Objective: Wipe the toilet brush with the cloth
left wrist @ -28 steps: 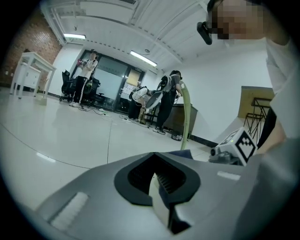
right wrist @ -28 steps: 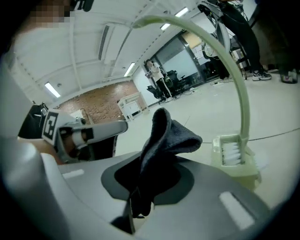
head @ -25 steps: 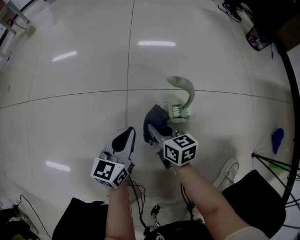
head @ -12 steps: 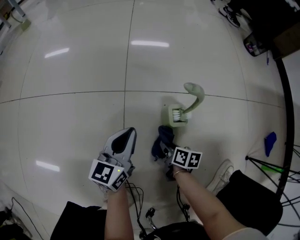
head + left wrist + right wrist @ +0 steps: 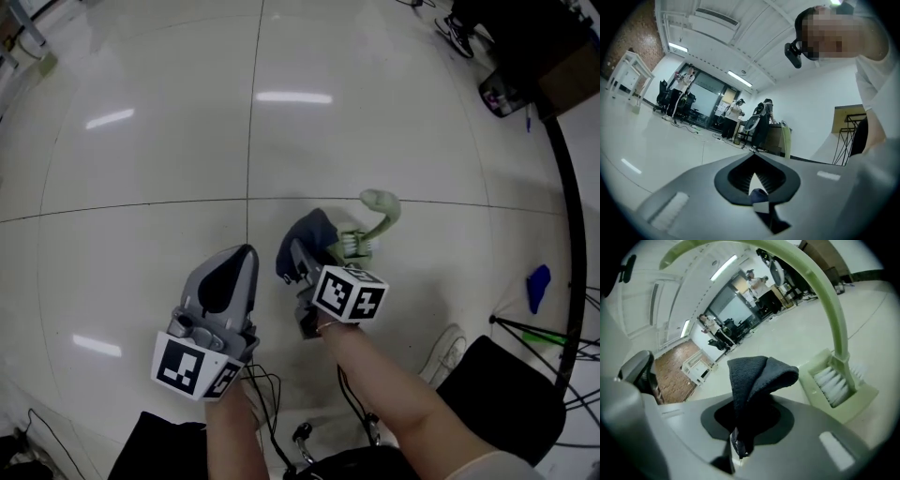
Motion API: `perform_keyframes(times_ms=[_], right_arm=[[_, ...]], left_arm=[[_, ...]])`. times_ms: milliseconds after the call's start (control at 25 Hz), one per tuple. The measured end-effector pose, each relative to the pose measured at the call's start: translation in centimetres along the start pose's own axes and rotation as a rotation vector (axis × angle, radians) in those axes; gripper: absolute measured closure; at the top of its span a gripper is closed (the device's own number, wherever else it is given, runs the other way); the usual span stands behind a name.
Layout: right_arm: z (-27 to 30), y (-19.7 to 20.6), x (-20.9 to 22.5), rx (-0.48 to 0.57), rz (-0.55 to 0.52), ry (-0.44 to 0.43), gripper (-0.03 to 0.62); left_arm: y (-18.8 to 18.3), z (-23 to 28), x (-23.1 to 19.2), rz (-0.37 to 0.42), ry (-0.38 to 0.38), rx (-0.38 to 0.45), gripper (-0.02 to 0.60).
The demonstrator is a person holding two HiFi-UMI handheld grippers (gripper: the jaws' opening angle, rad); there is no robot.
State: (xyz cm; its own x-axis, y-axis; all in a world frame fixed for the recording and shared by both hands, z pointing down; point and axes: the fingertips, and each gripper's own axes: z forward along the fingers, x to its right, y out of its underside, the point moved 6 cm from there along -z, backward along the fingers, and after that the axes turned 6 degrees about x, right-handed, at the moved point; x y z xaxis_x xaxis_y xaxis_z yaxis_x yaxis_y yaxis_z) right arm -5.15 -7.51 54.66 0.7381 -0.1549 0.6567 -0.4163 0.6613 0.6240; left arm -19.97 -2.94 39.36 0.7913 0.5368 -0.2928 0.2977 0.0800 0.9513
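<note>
Since half a second ago we have brought the right tongs (image 5: 298, 257) and the dark cloth (image 5: 758, 375) up to the near side of the toilet brush (image 5: 380, 210), where before they hung well short of it. These tongs are clamped hard on the cloth's lower edge, so its folded top stands free above them. The brush sits with its white bristles (image 5: 830, 382) down in a pale green holder (image 5: 851, 401), its curved handle arching over the cloth; we cannot tell whether cloth and brush touch yet. Our left tongs (image 5: 243, 257) wait closed and empty, further from the brush on its left. To wipe well, we should probably press the loose fold against the handle and draw it along the curve. The holder looks light, so we should be ready to steady it with the left tongs.
</note>
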Motion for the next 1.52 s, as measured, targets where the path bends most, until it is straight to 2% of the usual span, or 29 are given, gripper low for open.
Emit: perform_keyframes(times_ms=[120,280,520,760,840,920,1000,1080,1200,1280,1360,1440,1520], right_arm=[[0.3,1.1,1.5,-0.002,0.121,0.080,0.531],[-0.8,4.0,4.1,-0.046,0.203,0.158,0.533],[-3.2,8.2,7.7,-0.125,0.202,0.245,0.532],[-6.8,9.3,8.0,-0.180,0.256,0.229,0.533],[-8.7,8.5,7.6,-0.166,0.318,0.212,0.532],[-10.9,6.7,7.4,-0.122,0.326,0.205,0.532],[-13.3,4.3,7.7,-0.066,0.260,0.210,0.531],[-15.3,1.1,7.8,-0.013,0.148,0.209,0.531],[-17.5,-5.5,5.5,0.092,-0.078,0.134,0.533],[-18.5,-10.9,2.2,0.178,-0.275,0.050,0.533],[-19.2,-15.8,-1.6,0.256,-0.434,-0.031,0.533],[-19.5,-19.3,-5.0,0.309,-0.517,-0.090,0.531],[-19.3,-21.6,-7.7,0.325,-0.556,-0.133,0.531]], left_arm=[[0.6,-0.3,-0.5,-0.003,-0.008,-0.008,0.575],[1.5,-0.5,-0.8,0.000,-0.033,-0.021,0.575],[2.4,-0.3,-0.5,-0.008,-0.022,-0.047,0.575],[2.7,1.5,0.9,-0.018,0.000,-0.063,0.575],[2.1,2.5,1.6,-0.025,0.004,-0.046,0.575],[1.0,3.9,2.5,-0.004,0.022,-0.027,0.576],[-0.9,5.7,3.7,0.039,0.049,0.001,0.575],[-3.7,7.3,4.6,0.070,0.052,0.059,0.575],[-8.2,9.0,5.8,0.081,0.055,0.132,0.575],[-9.7,10.2,6.9,0.093,0.072,0.104,0.575],[-9.8,11.3,7.8,0.104,0.088,0.041,0.575],[-9.2,11.9,8.1,0.106,0.097,-0.025,0.575],[-9.0,12.1,7.9,0.080,0.099,-0.054,0.575]])
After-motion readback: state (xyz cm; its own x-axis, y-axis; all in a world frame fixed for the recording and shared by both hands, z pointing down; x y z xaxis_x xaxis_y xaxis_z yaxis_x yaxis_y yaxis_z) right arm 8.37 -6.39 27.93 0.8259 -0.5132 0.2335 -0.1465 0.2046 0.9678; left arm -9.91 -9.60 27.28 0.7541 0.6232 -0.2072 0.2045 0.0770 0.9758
